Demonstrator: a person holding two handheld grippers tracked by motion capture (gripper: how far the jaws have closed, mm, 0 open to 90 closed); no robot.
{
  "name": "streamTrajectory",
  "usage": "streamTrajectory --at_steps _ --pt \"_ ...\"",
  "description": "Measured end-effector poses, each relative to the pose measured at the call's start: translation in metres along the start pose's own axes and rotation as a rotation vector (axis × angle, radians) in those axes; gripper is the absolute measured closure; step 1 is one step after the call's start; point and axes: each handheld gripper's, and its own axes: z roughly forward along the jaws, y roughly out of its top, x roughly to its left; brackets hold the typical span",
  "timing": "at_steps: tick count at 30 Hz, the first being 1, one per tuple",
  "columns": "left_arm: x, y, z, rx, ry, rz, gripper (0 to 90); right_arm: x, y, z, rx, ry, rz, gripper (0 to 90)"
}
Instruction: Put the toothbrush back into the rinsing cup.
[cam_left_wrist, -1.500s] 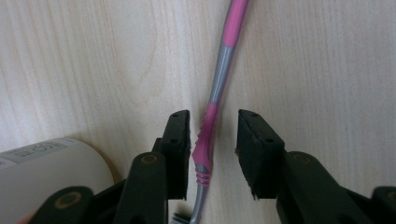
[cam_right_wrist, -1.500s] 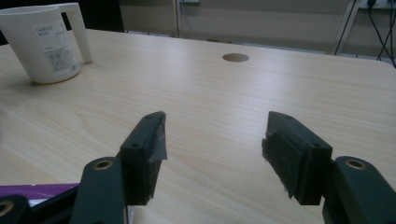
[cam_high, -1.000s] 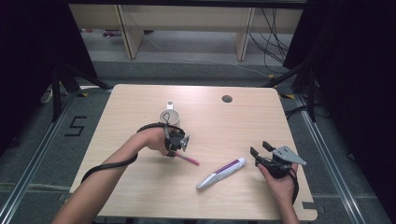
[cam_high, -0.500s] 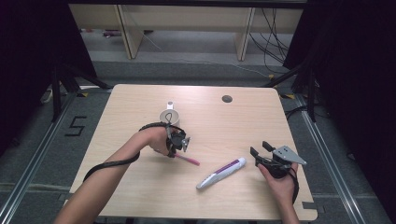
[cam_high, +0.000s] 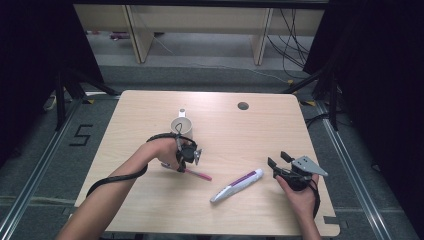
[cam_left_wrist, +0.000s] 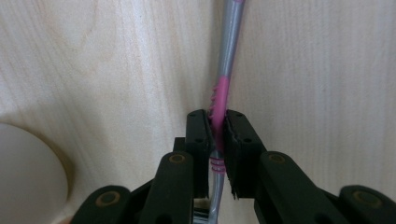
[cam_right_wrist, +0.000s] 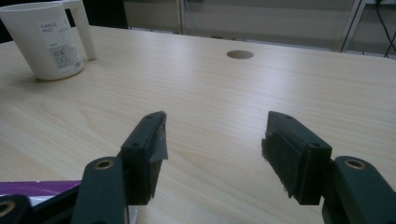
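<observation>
The wooden table (cam_high: 150, 115) has a round hole (cam_high: 243, 106) near its far edge, at about one o'clock from the middle. A white cup (cam_high: 182, 128) with a handle stands upright at about eleven o'clock from the middle; in the right gripper view the same cup (cam_right_wrist: 46, 42) sits at the top left and carries a printed label.

A white and purple tube (cam_high: 237, 185) lies flat at about five o'clock from the middle, slanted, with its purple part toward the right hand. A corner of its purple part shows at the bottom left of the right gripper view.

The left gripper (cam_high: 181, 164) points down at the tabletop just below the cup, at about six o'clock from it. Its jaws are closed on a pink and grey toothbrush (cam_left_wrist: 223, 70), clamped at the ribbed pink grip; the left gripper view shows the handle pinched between the two pads. Seen from above, the toothbrush (cam_high: 197, 174) lies on the wood and runs toward four o'clock from the jaws.

The right gripper (cam_high: 276, 161) rests at about four o'clock from the middle, just right of the tube. Its jaws stand wide apart with bare wood between them.
</observation>
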Motion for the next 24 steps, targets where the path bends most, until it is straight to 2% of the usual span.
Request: streamTrajectory --at_steps 3,4,5,6,7,8,9,10,11,12,13,14,15,16,17,18,21,22,23,24 --pt "-0.005 -0.002 -0.006 -0.027 0.015 -0.01 80.2 0.0 0.0 0.0 0.004 0.012 -0.005 43.9" --pt "-0.01 -0.005 -0.012 -0.056 0.03 -0.026 80.2 0.001 0.0 0.001 0.026 0.039 -0.012 44.4" --pt "-0.013 -0.007 -0.015 -0.063 0.038 -0.036 80.2 0.003 0.0 0.002 0.026 0.041 0.0 44.4" --pt "-0.013 -0.007 -0.015 -0.063 0.038 -0.036 80.2 0.003 0.001 0.002 0.044 0.039 -0.023 44.6" --pt "-0.019 -0.011 -0.02 -0.073 0.048 -0.053 80.2 0.006 0.001 0.003 0.051 0.05 -0.009 44.5" --pt "-0.019 -0.011 -0.02 -0.073 0.048 -0.053 80.1 0.006 0.001 0.003 0.051 0.05 -0.009 44.5" --pt "-0.025 -0.015 -0.023 -0.081 0.052 -0.068 80.1 0.007 0.004 0.003 0.076 0.074 -0.05 45.0" --pt "-0.028 -0.017 -0.024 -0.089 0.051 -0.082 80.1 0.008 0.006 0.004 0.075 0.086 -0.071 45.1" --pt "-0.028 -0.017 -0.024 -0.089 0.051 -0.082 80.1 0.008 0.006 0.004 0.075 0.086 -0.071 45.1" --pt "-0.031 -0.019 -0.025 -0.096 0.053 -0.09 80.1 0.012 0.007 0.004 0.091 0.102 -0.046 45.4" --pt "-0.033 -0.021 -0.026 -0.105 0.058 -0.099 80.1 0.014 0.01 0.004 0.094 0.113 -0.059 45.8" --pt "-0.038 -0.024 -0.027 -0.12 0.069 -0.11 80.2 0.018 0.016 0.006 0.089 0.145 -0.1 46.1" --pt "-0.038 -0.024 -0.027 -0.12 0.069 -0.11 80.2 0.018 0.016 0.006 0.089 0.145 -0.1 46.1" --pt "-0.04 -0.025 -0.028 -0.138 0.07 -0.127 80.2 0.021 0.019 0.006 0.086 0.157 -0.106 46.0" --pt "-0.042 -0.026 -0.029 -0.143 0.071 -0.135 80.1 0.025 0.023 0.005 0.094 0.174 -0.094 46.2" --pt "-0.045 -0.029 -0.032 -0.169 0.085 -0.138 80.1 0.029 0.028 0.005 0.102 0.21 -0.109 46.3" --pt "-0.048 -0.031 -0.034 -0.198 0.098 -0.142 80.1 0.035 0.033 0.006 0.09 0.236 -0.105 46.3" --pt "-0.051 -0.033 -0.037 -0.217 0.105 -0.145 80.1 0.04 0.038 0.007 0.087 0.264 -0.126 46.3" --pt "-0.052 -0.033 -0.037 -0.224 0.11 -0.149 80.1 0.042 0.04 0.008 0.077 0.268 -0.146 46.3" --pt "-0.052 -0.033 -0.037 -0.224 0.11 -0.149 80.2 0.042 0.04 0.008 0.077 0.268 -0.146 46.3"
